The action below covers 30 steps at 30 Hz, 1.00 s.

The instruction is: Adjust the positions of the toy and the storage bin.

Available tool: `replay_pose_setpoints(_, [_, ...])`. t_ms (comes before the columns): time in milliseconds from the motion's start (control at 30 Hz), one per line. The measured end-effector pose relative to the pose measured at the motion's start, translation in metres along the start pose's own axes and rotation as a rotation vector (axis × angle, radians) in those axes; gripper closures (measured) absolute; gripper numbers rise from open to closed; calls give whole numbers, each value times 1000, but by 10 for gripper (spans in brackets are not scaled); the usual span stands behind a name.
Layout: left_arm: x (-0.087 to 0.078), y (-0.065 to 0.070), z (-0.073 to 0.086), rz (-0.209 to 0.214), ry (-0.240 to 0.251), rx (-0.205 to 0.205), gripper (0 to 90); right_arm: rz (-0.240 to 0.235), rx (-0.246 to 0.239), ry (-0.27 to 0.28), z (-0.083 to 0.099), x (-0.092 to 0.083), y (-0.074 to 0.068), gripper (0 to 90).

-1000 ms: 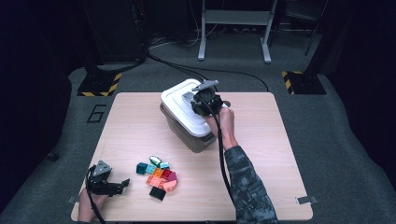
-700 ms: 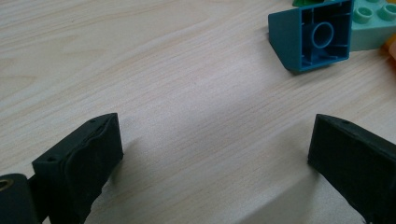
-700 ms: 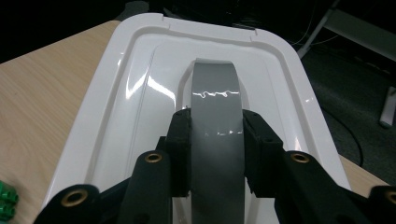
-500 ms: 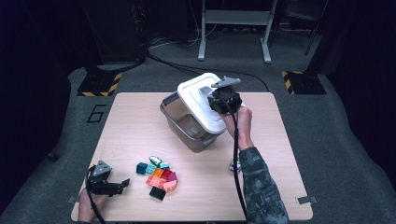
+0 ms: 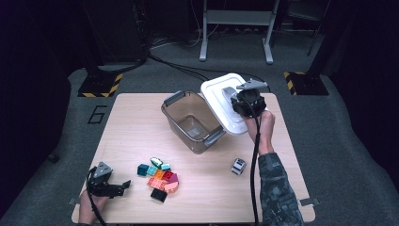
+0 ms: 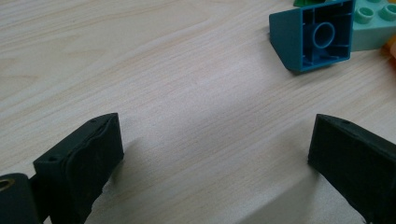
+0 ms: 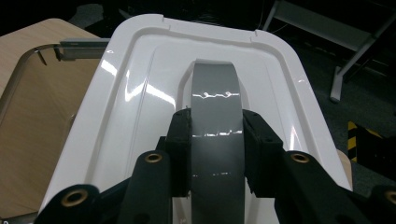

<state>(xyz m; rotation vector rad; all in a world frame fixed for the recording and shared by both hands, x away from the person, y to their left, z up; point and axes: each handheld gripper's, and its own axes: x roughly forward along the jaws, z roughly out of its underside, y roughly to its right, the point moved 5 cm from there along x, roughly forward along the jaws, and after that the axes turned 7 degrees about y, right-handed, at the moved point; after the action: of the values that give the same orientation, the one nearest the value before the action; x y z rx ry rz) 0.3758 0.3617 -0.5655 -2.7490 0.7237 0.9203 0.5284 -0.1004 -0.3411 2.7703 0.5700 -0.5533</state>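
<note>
A clear plastic box (image 5: pixel 192 121) with grey latches stands uncovered at the back middle of the wooden table (image 5: pixel 127 132). Its white lid (image 5: pixel 221 101) hangs tilted to the right of the box, and my right gripper (image 5: pixel 244 101) is shut on the lid's grey handle (image 7: pixel 215 121). In the right gripper view both jaws press on the handle's sides, and the box (image 7: pixel 32 116) shows at the left below the lid (image 7: pixel 140 93). My left gripper (image 5: pixel 123 186) rests open on the table at the front left. A teal brick (image 6: pixel 313 39) lies ahead of its jaws.
A pile of coloured bricks (image 5: pixel 160 175) lies in the front middle of the table. A small white and dark object (image 5: pixel 238 165) lies to the right of them. Metal stand legs (image 5: pixel 235 28) and cables (image 5: pixel 174 63) are on the floor behind the table.
My right gripper has carried the lid off the box to the right and slightly up, leaving the box uncovered. The left gripper has stayed where it was.
</note>
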Motion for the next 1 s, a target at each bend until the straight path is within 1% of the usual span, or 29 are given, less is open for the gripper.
replay_pose_setpoints(133, [0,0,0,0,1,-1,30,24,10,-2,7,-6,14,666])
replay_pose_setpoints(467, [0,0,0,-2,2,-3,30,86,62,-8,25,-18,43,666])
replay_pose_setpoints(733, [0,0,0,-2,1,-1,30,125,90,-25,43,-22,59,666])
replay_pose_setpoints(1000, [0,0,0,-5,1,-2,30,159,122,-55,64,-18,73,666])
